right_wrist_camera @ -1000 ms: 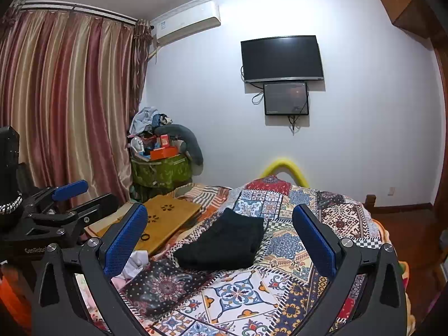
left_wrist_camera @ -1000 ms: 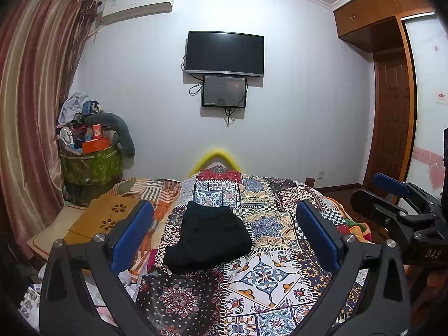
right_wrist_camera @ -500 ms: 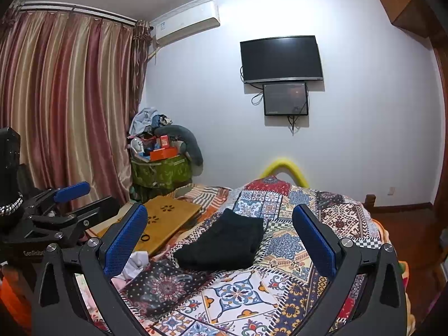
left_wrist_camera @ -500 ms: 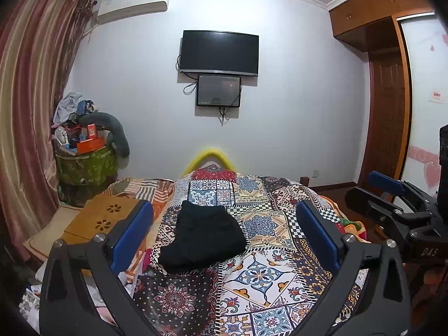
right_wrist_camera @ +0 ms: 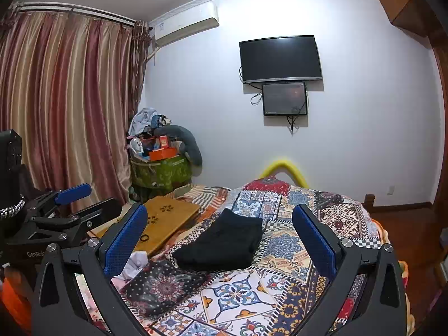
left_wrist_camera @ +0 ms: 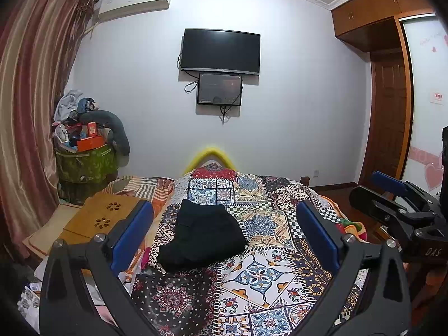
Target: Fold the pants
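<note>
Black pants (left_wrist_camera: 203, 235) lie folded into a compact bundle on the patchwork bedspread (left_wrist_camera: 260, 274); they also show in the right wrist view (right_wrist_camera: 224, 245). My left gripper (left_wrist_camera: 224, 235) is open and empty, held back above the near end of the bed, apart from the pants. My right gripper (right_wrist_camera: 219, 238) is open and empty too, held back the same way. Each gripper shows in the other's view: the right one at the right edge (left_wrist_camera: 392, 198), the left one at the left edge (right_wrist_camera: 70, 204).
A wooden lap desk (left_wrist_camera: 92, 218) lies left of the bed. A green basket piled with clutter (left_wrist_camera: 84, 156) stands in the corner by the curtain (right_wrist_camera: 61, 106). A TV (left_wrist_camera: 221, 50) hangs on the far wall. A wardrobe and door (left_wrist_camera: 392, 117) are to the right.
Both grippers stay open and empty. The left wrist view has shifted slightly, so the pants sit a little lower left in it; the right wrist view is nearly the same.
</note>
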Tool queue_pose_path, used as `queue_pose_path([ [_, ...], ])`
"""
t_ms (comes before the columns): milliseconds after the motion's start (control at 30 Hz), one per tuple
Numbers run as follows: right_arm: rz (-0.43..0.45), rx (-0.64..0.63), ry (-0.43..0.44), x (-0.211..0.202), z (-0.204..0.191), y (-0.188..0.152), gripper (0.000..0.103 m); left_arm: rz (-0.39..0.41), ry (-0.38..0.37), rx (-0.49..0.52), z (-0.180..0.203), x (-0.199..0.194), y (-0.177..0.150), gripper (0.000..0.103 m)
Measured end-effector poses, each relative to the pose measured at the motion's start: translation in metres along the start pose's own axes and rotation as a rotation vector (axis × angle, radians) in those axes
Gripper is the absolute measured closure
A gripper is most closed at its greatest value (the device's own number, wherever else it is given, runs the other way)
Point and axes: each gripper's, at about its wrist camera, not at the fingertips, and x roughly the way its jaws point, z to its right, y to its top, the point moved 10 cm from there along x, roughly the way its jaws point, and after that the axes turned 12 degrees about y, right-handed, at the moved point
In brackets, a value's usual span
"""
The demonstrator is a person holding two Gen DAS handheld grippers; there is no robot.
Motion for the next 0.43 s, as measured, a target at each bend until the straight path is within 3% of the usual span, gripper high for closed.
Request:
queue_pose_path([
  [433,-0.017,0.009,0.003,0.0082,-0.0029,-0.0047,0.000,-0.020,0.013,-0.014,-0.0073,0.0071,-0.0068,0.000],
])
